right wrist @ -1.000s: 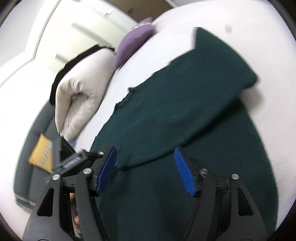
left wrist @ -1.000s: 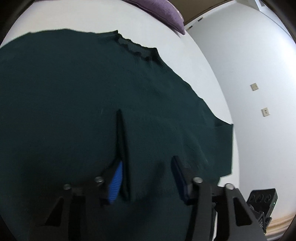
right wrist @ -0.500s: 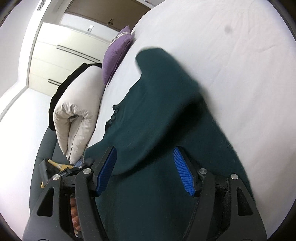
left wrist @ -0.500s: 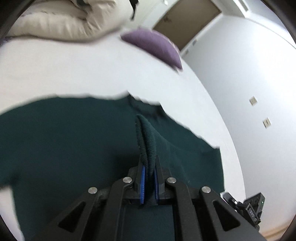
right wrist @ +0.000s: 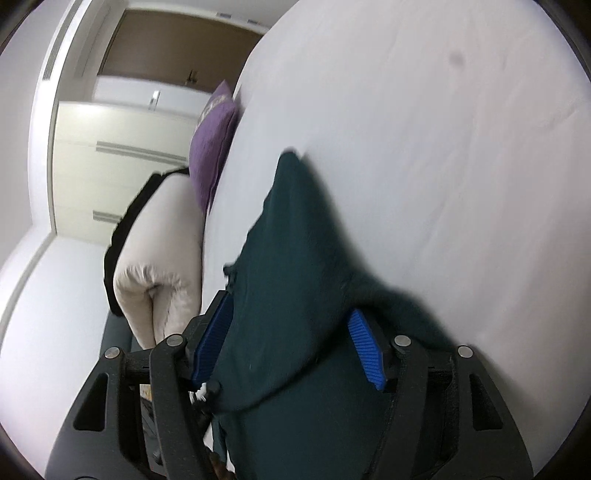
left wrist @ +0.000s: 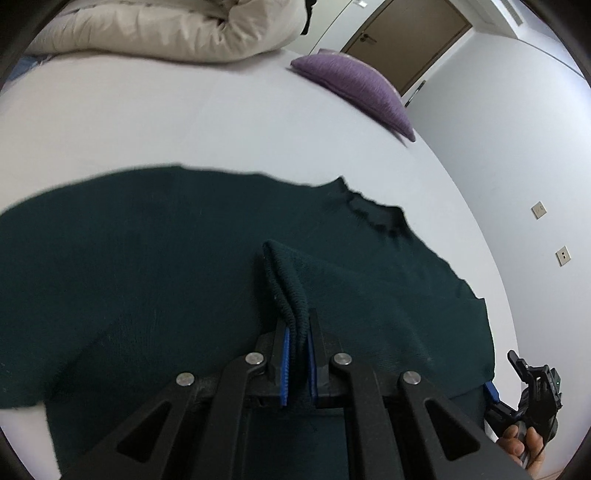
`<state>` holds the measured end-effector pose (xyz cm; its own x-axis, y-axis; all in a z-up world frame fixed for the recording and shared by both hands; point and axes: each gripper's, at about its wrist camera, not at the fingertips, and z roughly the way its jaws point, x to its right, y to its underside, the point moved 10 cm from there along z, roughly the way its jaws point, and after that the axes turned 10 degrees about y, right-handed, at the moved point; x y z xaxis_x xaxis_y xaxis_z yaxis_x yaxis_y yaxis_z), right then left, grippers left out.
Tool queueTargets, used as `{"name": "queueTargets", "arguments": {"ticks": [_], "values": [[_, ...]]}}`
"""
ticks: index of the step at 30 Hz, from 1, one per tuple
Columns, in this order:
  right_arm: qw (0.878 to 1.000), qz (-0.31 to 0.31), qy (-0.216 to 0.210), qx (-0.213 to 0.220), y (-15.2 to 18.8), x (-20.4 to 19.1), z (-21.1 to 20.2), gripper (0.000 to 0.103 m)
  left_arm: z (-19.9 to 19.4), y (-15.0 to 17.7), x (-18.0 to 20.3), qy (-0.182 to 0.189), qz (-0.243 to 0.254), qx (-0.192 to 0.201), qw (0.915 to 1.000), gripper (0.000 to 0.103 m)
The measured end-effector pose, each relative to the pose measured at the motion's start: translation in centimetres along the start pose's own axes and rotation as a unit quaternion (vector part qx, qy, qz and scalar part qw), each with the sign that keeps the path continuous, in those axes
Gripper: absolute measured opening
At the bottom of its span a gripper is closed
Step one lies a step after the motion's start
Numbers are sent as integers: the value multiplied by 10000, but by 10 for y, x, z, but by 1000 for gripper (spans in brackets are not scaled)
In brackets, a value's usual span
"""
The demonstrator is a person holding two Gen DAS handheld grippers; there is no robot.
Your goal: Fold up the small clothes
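Note:
A dark green knit sweater [left wrist: 147,258] lies spread on the white bed [left wrist: 184,118], its collar at the far right. My left gripper [left wrist: 297,332] is shut on a raised fold of the sweater and holds it above the rest. In the right wrist view my right gripper [right wrist: 288,339] has its blue pads wide apart, with a lifted part of the sweater [right wrist: 291,266] lying between them. I cannot see that it clamps the cloth. The right gripper also shows in the left wrist view [left wrist: 532,391], at the sweater's right edge.
A purple pillow [left wrist: 354,88] and a rolled cream duvet [left wrist: 177,29] lie at the far side of the bed. A white wall with sockets [left wrist: 546,229] runs along the right. A brown door [left wrist: 406,37] and white wardrobes [right wrist: 122,125] stand behind.
My left gripper closed on a sweater fold and raised it. My right gripper moved in until the lifted cloth lies between its open pads.

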<state>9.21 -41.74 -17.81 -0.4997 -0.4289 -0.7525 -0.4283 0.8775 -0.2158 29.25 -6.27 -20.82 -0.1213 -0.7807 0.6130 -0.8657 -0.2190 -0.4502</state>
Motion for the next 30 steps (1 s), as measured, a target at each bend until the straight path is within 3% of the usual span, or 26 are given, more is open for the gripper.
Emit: {"name": "queueTargets", "arguments": {"ticks": [4,9,12,14,17,20,23,27,30], "values": [[9991,388,-146,-60,-11,24,5,29,2,6,-1,36,24,39,10000,9],[9999,60,-39,-141,-10,18,-4,31,4,5,0,26,210,50,9998,9],[9973,-613,379,132,-21,0,-24,34,9,7,-1,60,259,92,9996,12],[9891,-1177,775,432,-34,-19,-26,34,9,7,-2,104,261,144,9995,12],[9747,-1854,1131,531,-56,-52,-6,34,9,6,-3,126,307,211,9992,12],[9501,-2467,1881,316,-70,-62,40,34,10,6,-3,105,368,253,9989,13],[9386,-2671,2178,150,-79,-61,75,34,12,7,-3,65,490,279,9984,13],[9036,-3270,2745,363,-91,-60,100,14,12,7,-4,121,485,350,9981,13],[8915,-3448,2899,470,-98,-62,105,6,9,8,-5,149,478,427,9978,13]]}}
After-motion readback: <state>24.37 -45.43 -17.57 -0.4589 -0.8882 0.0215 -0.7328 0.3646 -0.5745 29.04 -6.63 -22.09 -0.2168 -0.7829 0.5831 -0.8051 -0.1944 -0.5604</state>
